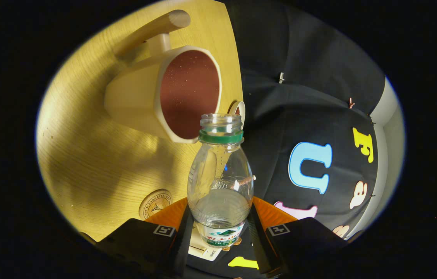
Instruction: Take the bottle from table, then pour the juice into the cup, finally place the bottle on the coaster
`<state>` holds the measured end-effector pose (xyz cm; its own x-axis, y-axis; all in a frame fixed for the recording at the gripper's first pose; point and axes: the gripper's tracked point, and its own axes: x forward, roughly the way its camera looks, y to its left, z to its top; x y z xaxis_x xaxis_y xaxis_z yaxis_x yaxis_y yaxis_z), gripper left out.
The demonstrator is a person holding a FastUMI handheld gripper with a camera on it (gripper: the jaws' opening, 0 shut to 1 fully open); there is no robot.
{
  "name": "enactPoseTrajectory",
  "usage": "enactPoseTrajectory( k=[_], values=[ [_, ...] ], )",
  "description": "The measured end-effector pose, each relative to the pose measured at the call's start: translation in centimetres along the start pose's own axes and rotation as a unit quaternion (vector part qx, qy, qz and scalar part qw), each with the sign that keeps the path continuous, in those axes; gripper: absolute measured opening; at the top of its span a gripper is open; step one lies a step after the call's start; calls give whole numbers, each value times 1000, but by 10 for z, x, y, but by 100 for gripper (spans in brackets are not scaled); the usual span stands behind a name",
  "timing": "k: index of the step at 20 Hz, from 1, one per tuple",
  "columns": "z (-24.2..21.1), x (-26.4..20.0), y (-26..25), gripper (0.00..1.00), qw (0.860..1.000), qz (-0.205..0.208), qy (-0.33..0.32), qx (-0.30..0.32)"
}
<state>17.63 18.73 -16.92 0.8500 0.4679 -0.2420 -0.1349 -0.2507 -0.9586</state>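
Observation:
My gripper (220, 232) is shut on a clear plastic bottle (220, 182) with a green neck ring, both black fingers (181, 236) pressing on its labelled lower body. The bottle is uncapped, and a little clear liquid sits in the part nearest the fingers. Its mouth (221, 122) is right at the rim of a cream cup (137, 97) with a brown inside and a wooden handle (152, 29). The view is rolled, so the wooden table (86, 155) stands up beside the bottle. A round wooden coaster (155, 204) lies on the table just ahead of one finger.
A small white round thing (238, 108) lies at the table's edge just beyond the bottle's mouth. The table edge runs past the cup, and the booth's black cloth wall (311, 97) hangs close behind it.

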Motion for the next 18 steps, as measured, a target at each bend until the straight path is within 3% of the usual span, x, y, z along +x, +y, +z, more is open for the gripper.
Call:
enactPoseTrajectory(
  k=[18],
  values=[
    [7, 2, -8, 71, 997, -5, -22, -69]
  ],
)
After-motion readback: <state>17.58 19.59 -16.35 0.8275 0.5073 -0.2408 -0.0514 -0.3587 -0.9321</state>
